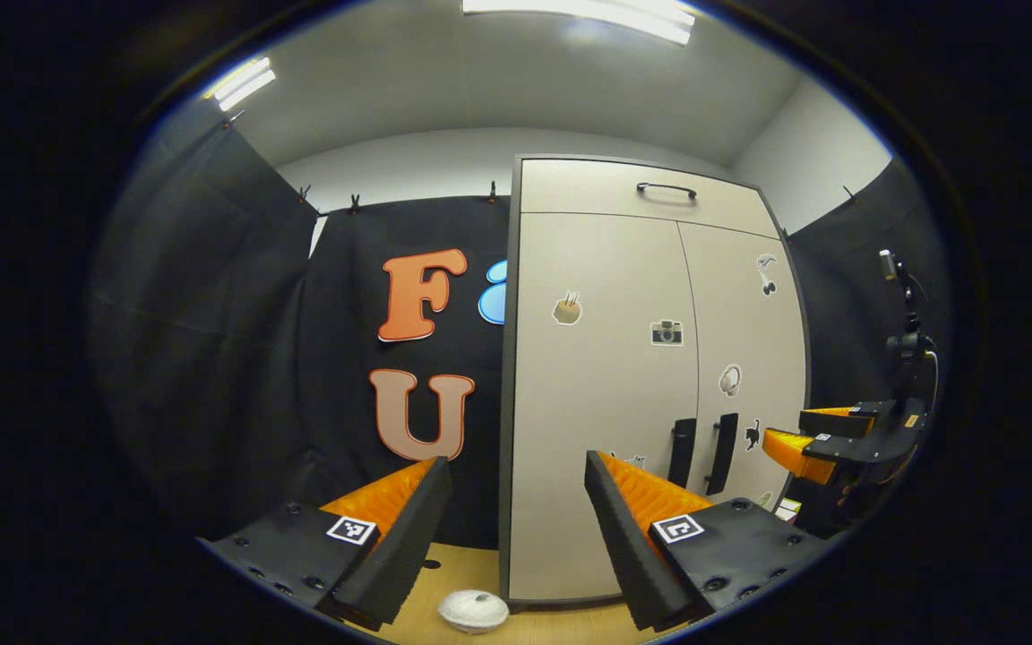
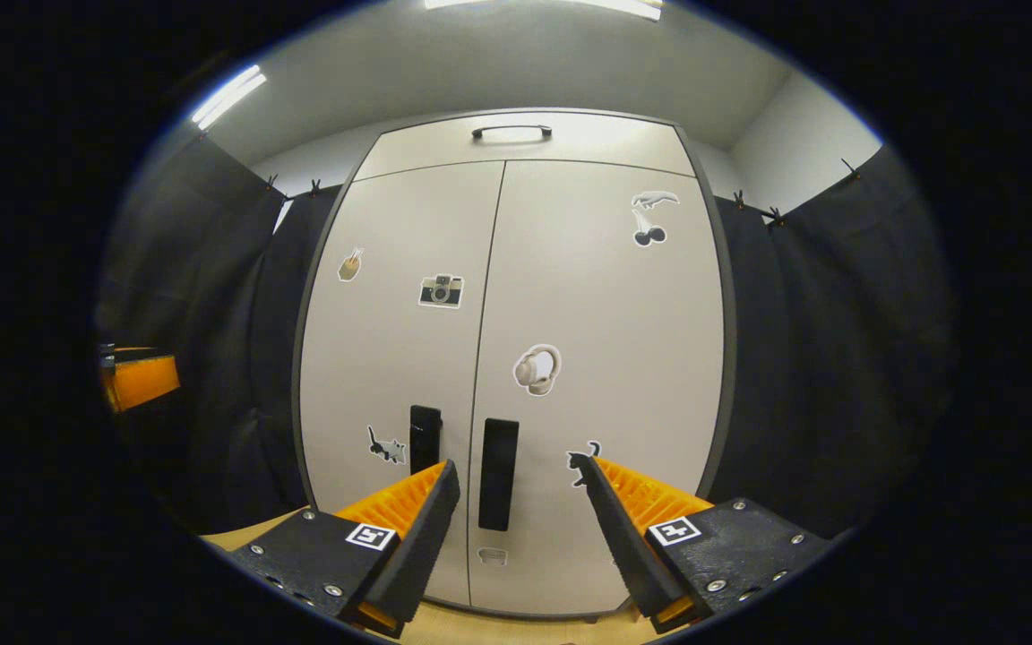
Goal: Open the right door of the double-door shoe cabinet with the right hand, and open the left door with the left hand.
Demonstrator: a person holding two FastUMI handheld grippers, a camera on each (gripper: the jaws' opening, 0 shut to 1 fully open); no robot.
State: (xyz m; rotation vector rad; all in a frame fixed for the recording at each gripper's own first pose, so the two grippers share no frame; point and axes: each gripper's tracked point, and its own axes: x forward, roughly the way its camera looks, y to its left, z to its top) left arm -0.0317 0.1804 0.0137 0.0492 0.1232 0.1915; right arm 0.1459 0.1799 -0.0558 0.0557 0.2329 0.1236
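Observation:
The pale shoe cabinet point(image 2: 570, 296) faces me with both doors shut. In the right gripper view, the left door's dark handle point(image 2: 425, 437) and the right door's dark handle point(image 2: 498, 473) stand side by side low at the centre seam. My right gripper point(image 2: 519, 468) is open a short way in front of the right handle, touching nothing. In the left gripper view the cabinet point(image 1: 606, 376) stands ahead to the right, its two handles point(image 1: 702, 452) beyond my right finger. My left gripper point(image 1: 516, 466) is open and holds nothing. The right gripper point(image 1: 816, 439) hovers by the cabinet's right edge.
A drawer front with a dark handle point(image 2: 511, 132) tops the cabinet. A white round object point(image 1: 473, 611) lies on the wooden floor point(image 1: 570, 623) by the cabinet's left corner. Black cloth walls point(image 1: 211, 340) close in both sides. The left gripper point(image 2: 135, 376) shows far left.

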